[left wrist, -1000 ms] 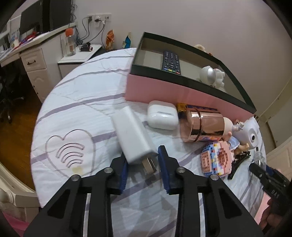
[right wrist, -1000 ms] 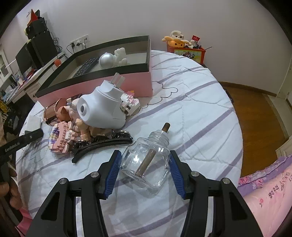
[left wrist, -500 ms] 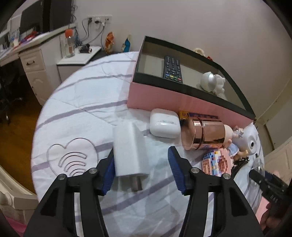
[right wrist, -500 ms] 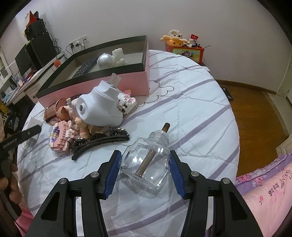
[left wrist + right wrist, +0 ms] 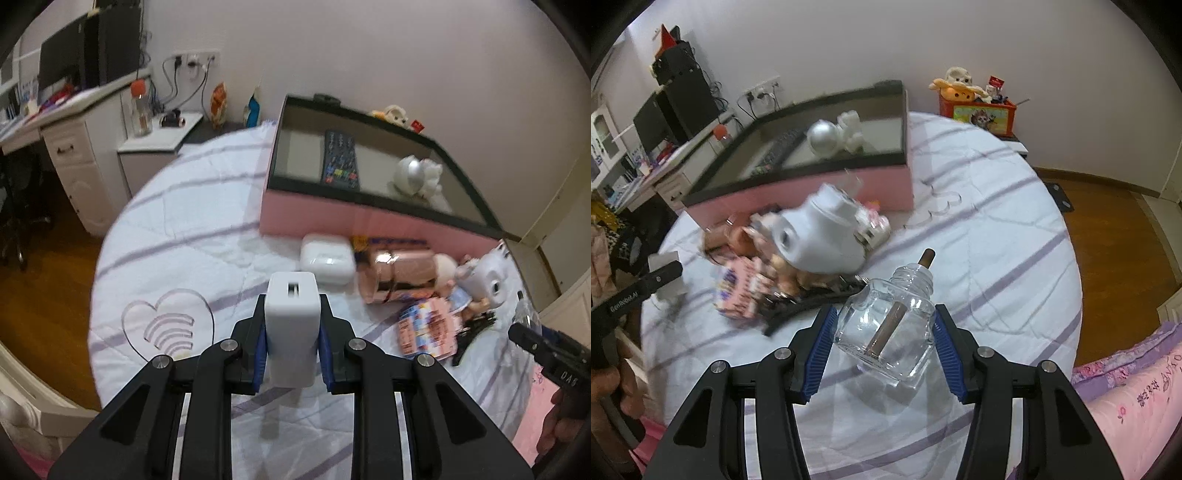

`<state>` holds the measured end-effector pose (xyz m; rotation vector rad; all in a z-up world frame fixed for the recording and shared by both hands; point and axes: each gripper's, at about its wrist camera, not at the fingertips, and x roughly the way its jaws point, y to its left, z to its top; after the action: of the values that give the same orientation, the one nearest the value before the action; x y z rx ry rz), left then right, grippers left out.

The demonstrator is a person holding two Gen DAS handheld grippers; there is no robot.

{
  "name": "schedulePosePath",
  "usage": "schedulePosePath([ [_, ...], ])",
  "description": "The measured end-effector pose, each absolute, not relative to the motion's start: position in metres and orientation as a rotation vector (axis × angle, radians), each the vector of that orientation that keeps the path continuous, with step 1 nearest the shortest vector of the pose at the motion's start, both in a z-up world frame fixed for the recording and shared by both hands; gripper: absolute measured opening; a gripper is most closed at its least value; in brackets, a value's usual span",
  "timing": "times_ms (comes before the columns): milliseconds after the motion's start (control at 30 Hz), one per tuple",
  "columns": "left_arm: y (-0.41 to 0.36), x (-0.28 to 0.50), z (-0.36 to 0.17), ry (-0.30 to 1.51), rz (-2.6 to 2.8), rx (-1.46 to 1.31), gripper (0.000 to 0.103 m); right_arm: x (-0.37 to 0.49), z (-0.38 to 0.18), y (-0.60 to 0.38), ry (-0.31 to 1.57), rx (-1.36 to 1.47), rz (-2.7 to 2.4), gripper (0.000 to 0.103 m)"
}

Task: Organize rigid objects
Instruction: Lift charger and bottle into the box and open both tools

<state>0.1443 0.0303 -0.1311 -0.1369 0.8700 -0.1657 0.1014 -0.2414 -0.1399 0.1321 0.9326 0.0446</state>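
Clamping my left gripper on white charger block, both blue pads pressing its sides; block sitting lower centre of left view, lifted clear of striped bedspread. My right gripper bracketing clear glass bottle lower centre of right view; can't tell whether pads are touching glass. Pink box lying upper right of left view, holding remote. White earbud case and copper tin resting just in front of it.
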Motion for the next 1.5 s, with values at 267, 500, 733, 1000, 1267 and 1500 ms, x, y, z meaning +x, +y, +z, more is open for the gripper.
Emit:
schedulePosePath([
  [267, 0.027, 0.154, -0.102, 0.817, -0.198, -0.13, 0.023, 0.119, -0.095, -0.236, 0.842, 0.104, 0.081, 0.054],
  [500, 0.02, 0.166, -0.082, 0.772, -0.222, -0.126, 0.023, 0.146, -0.066, -0.23, 0.775, 0.076, 0.093, 0.054],
  [733, 0.001, 0.195, -0.048, 0.703, -0.272, -0.105, 0.023, 0.189, -0.054, -0.219, 0.759, 0.044, 0.132, 0.054],
  [1000, -0.031, 0.265, -0.033, 0.704, -0.321, -0.105, 0.023, 0.271, -0.046, -0.215, 0.776, 0.024, 0.166, 0.054],
  [1267, -0.057, 0.355, -0.066, 0.813, -0.275, -0.056, 0.023, 0.354, -0.077, -0.208, 0.901, -0.003, 0.189, 0.054],
  [1500, -0.071, 0.393, -0.101, 0.912, -0.255, -0.014, 0.024, 0.397, -0.122, -0.212, 1.024, 0.001, 0.181, 0.054],
])
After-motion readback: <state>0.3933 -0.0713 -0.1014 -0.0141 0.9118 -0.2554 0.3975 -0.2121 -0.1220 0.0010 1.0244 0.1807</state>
